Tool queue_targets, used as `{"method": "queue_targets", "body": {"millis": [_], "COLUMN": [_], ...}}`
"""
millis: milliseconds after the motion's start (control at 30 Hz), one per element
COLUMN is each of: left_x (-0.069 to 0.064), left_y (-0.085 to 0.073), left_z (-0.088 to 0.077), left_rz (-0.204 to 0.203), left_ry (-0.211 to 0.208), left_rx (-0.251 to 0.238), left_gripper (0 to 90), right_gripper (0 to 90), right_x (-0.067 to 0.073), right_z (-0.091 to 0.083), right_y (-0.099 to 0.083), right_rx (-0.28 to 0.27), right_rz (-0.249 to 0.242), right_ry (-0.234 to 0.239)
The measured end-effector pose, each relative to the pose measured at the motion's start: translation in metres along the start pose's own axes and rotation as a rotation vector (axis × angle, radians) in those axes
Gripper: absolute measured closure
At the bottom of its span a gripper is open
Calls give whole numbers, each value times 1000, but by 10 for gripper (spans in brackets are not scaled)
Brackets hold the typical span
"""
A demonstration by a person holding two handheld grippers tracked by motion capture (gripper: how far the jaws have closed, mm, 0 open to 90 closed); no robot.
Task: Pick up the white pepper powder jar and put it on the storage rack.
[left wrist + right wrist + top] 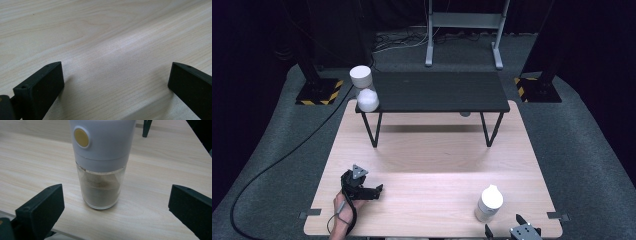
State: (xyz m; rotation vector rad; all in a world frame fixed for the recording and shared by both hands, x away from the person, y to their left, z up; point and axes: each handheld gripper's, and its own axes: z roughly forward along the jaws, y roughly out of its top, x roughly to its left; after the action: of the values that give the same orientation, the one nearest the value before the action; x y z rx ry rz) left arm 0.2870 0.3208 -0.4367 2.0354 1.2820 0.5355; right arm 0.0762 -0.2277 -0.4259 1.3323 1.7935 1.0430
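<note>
Grinder point(101, 165): white top, round yellow button at about 10 o'clock on the body, clear lower section with brown powder inside. Both the right gripper point(502, 226) and left gripper point(373, 191) are black, the left one with a grey plate on top; table point(427, 165) is pale wood grain. Raised shelf point(437, 90) at 12 o'clock is black, with two white containers point(363, 87) at its 9 o'clock end, and yellow-black hazard stripes mark the floor bases point(319, 92) at 10 and 2 o'clock.
</note>
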Motion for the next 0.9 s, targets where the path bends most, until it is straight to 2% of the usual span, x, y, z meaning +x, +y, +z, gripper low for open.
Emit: {"method": "queue_targets", "body": {"millis": [133,500,600,667,900], "left_x": [0,0,0,0,0], "left_y": [-1,-1,-1,-1,-1], "left_z": [0,0,0,0,0], "left_rz": [5,8,8,8,8], "left_ry": [0,-3,-3,-3,-3], "left_rx": [-3,-5,-5,-5,-5], "left_gripper": [2,1,1,1,1], "right_gripper": [0,0,0,0,0], "right_x": [2,-4,-5,-3,-6], "right_z": [6,43,54,60,70], "right_y": [7,19,19,15,10], "right_rx": [16,72,83,72,69], "right_rz": [-8,-4,-5,3,12], "right_ry": [-2,59,66,53,58]}}
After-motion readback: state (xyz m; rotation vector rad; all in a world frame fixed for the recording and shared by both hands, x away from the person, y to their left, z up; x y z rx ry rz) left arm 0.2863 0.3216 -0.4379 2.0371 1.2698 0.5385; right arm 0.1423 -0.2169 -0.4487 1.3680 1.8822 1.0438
